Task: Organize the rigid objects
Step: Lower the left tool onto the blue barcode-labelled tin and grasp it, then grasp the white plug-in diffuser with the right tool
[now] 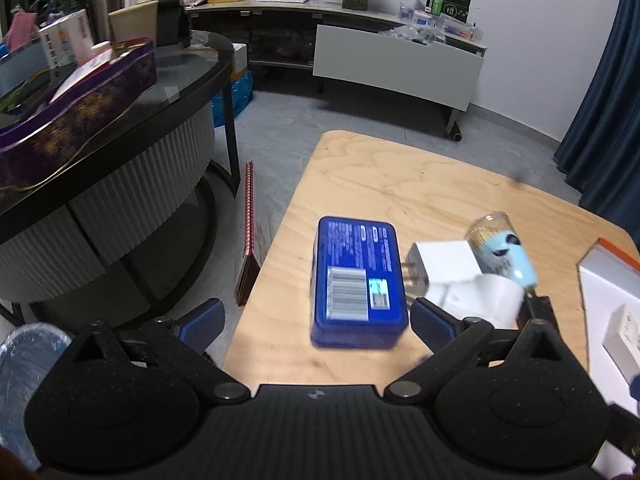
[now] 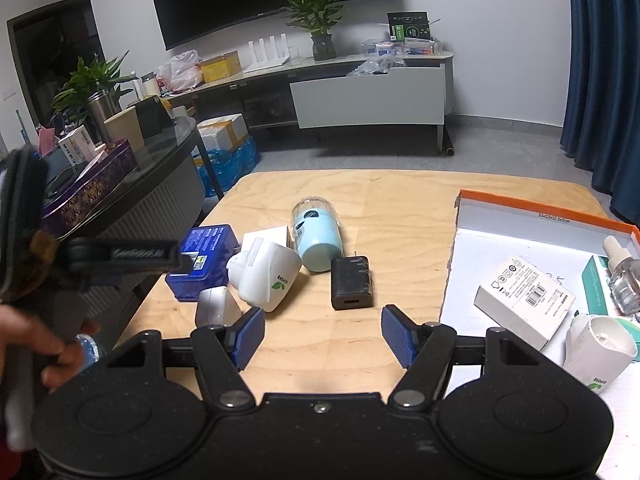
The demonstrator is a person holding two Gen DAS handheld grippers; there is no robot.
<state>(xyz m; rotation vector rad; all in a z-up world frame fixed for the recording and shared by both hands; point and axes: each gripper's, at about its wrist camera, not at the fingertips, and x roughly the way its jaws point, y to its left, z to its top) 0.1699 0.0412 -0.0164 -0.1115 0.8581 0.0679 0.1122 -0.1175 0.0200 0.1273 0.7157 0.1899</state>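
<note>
A blue box (image 1: pixel 358 280) with a barcode label lies near the left edge of the wooden table (image 1: pixel 400 184). My left gripper (image 1: pixel 316 322) is open around its near end, and the right pad sits close beside the box. To the right are a white plug (image 1: pixel 440 264), a white diffuser (image 1: pixel 480 296) and a light-blue bottle (image 1: pixel 504 252) on its side. My right gripper (image 2: pixel 322 332) is open and empty, just short of a black charger (image 2: pixel 352 282). The blue box (image 2: pixel 204 264) is partly hidden behind one of the left gripper's fingers (image 2: pixel 132 255), which a hand (image 2: pixel 60 352) holds.
An orange-rimmed white tray (image 2: pixel 540 216) on the right holds a white box (image 2: pixel 524 296), a small glass bottle (image 2: pixel 624 276) and a white cup-shaped device (image 2: pixel 600 352). A small grey-white adapter (image 2: pixel 216 306) lies near the table's left edge. A dark glass-topped table (image 1: pixel 180 92) stands to the left.
</note>
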